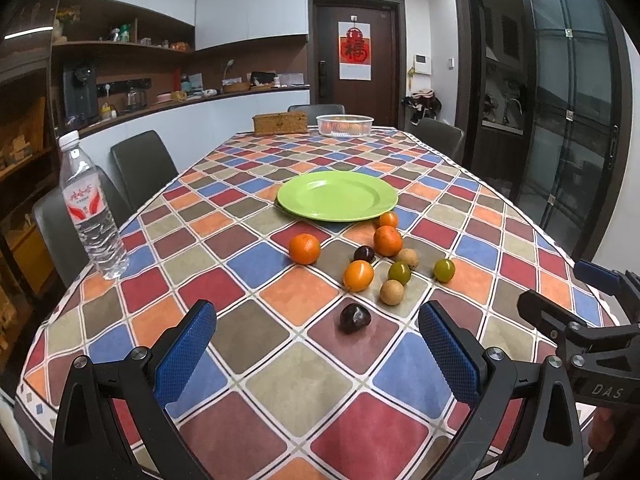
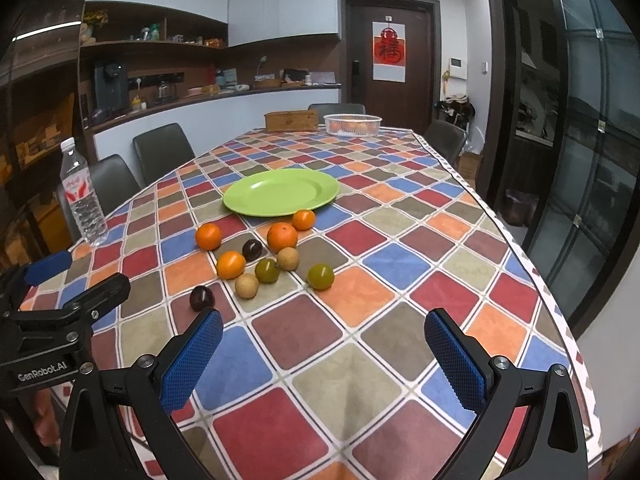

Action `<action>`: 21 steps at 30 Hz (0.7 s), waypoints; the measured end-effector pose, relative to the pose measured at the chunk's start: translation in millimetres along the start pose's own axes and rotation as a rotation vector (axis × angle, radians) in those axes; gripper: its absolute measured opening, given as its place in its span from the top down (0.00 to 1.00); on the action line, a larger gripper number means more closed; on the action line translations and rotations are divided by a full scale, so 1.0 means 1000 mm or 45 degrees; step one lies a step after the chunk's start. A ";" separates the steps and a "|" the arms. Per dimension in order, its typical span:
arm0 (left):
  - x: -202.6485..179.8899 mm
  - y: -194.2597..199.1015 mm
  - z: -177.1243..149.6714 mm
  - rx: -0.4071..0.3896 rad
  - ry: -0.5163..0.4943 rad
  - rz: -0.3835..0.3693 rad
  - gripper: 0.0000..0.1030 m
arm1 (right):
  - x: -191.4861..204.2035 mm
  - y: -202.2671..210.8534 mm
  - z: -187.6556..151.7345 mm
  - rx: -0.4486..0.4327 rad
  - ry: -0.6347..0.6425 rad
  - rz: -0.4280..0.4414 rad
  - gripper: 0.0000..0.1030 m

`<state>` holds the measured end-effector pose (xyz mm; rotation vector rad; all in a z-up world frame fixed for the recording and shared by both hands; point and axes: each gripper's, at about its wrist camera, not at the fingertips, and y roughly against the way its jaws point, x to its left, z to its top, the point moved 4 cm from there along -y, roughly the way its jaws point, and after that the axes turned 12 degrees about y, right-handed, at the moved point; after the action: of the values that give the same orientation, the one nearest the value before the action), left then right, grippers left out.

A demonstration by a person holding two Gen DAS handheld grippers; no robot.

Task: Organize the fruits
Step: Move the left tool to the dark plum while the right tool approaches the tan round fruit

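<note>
Several small fruits lie loose on the checkered tablecloth in front of an empty green plate [image 1: 338, 195] [image 2: 281, 191]: oranges [image 1: 305, 248] [image 2: 208, 236], two dark plums [image 1: 355, 318] [image 2: 201, 298], two green fruits [image 1: 444, 270] [image 2: 321, 276] and two tan ones [image 1: 391, 292] [image 2: 246, 285]. My left gripper [image 1: 316, 344] is open and empty, low over the table, with the nearest plum just beyond its fingers. My right gripper [image 2: 324, 354] is open and empty, to the right of the fruit cluster. Each gripper shows at the edge of the other's view.
A water bottle [image 1: 90, 208] [image 2: 82, 200] stands at the table's left edge. A clear bowl with oranges [image 1: 345, 125] [image 2: 352, 124] and a woven box [image 1: 280, 123] [image 2: 291, 120] sit at the far end. Dark chairs [image 1: 144, 166] line the table's left side.
</note>
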<state>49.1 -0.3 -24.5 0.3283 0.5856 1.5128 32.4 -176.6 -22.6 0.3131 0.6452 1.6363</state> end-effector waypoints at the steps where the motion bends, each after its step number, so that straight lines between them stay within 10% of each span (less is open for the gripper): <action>1: 0.000 -0.001 0.001 0.002 -0.004 -0.002 0.00 | 0.000 -0.002 0.001 -0.004 0.005 0.004 0.01; 21: -0.002 -0.030 0.006 0.056 -0.263 -0.118 0.22 | 0.026 -0.044 0.030 -0.005 0.152 0.150 0.19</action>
<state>77.7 -3.4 -36.3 0.4786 0.4642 1.3590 80.5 -142.0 -27.5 0.2556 0.7246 1.7787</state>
